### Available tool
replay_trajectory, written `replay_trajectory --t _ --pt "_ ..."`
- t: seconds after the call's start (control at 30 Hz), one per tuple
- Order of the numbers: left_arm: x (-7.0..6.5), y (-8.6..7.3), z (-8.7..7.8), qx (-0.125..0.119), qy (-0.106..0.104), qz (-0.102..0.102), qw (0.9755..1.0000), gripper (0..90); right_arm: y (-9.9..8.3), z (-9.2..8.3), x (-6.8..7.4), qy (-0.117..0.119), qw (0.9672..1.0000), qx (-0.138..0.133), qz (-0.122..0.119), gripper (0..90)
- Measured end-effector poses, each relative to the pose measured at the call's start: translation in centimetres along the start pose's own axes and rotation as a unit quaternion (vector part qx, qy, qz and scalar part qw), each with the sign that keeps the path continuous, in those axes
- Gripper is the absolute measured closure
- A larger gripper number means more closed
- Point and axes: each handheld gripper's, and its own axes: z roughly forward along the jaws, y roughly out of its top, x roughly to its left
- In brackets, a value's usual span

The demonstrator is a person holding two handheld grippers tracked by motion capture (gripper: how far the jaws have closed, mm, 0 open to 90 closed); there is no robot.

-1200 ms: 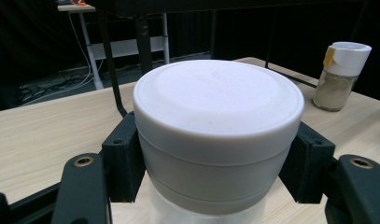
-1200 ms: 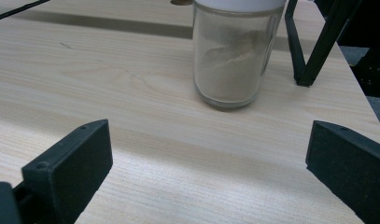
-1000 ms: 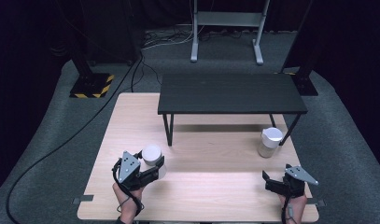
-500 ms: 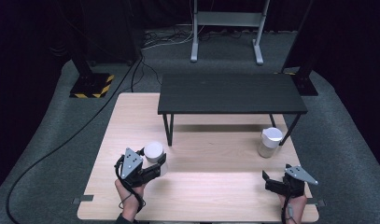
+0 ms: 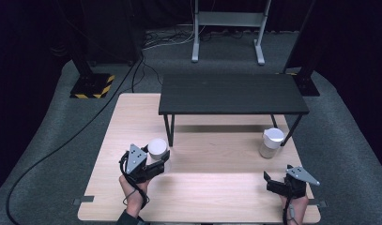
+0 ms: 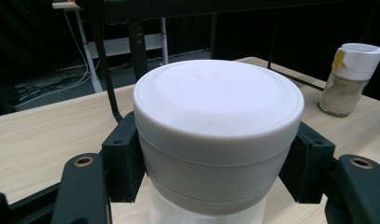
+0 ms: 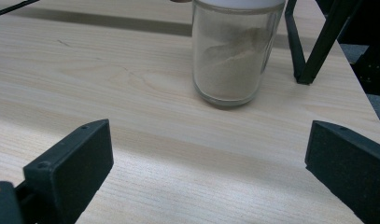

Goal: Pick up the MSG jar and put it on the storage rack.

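Matt white plastic lid point(image 6: 218, 100), wooden table point(image 5: 212, 197)

The right gripper point(image 7: 211, 172) has its jaws spread wide over the wooden table point(image 7: 131, 93), nothing between them. A glass jar point(image 7: 232, 56) of pale powder stands ahead, well clear, with a black table leg point(image 7: 318, 42) just right of it.
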Motion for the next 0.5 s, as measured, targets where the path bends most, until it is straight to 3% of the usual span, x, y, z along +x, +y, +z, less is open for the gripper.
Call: replay_trajectory --t 0.5 --pt "-0.1 0.8 1.4 -0.008 -0.004 -0.007 0.9999 34.0 0.1 0.0 -0.2 0.006 1.0000 0.002 -0.002 0.0"
